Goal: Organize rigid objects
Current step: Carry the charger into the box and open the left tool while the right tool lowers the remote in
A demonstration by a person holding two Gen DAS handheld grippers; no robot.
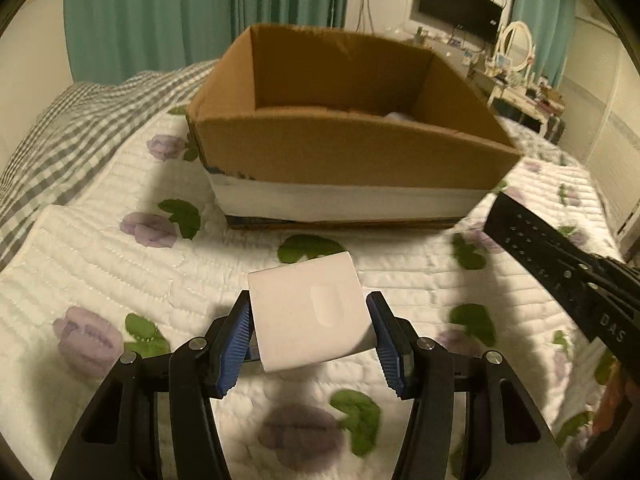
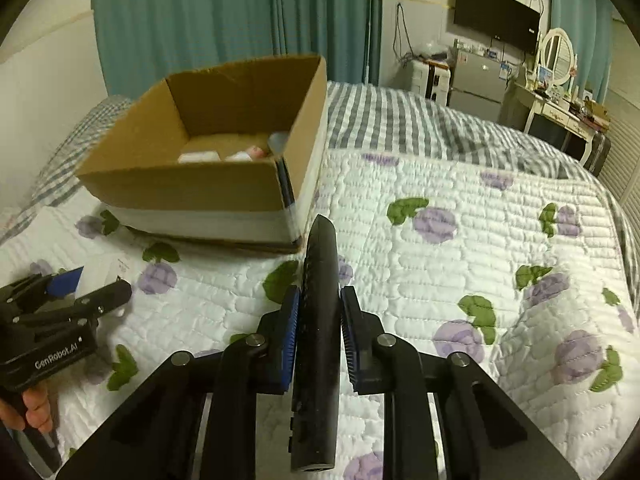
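Note:
My left gripper (image 1: 310,312) is shut on a flat white box (image 1: 310,316) and holds it above the quilt, in front of the open cardboard box (image 1: 340,156). My right gripper (image 2: 319,300) is shut on a long black remote control (image 2: 318,320), tip pointing toward the cardboard box's (image 2: 192,188) near right corner. The remote also shows in the left wrist view (image 1: 560,260) at the right. The left gripper and white box (image 2: 100,272) show at lower left of the right wrist view. Several pale items (image 2: 224,154) lie inside the cardboard box.
The box stands on a white quilt with purple flowers (image 2: 460,240) over a grey checked blanket (image 2: 420,128). Teal curtains (image 2: 240,12), a wall TV (image 2: 496,16), a small fridge (image 2: 476,80) and a dressing table with mirror (image 2: 560,92) stand beyond the bed.

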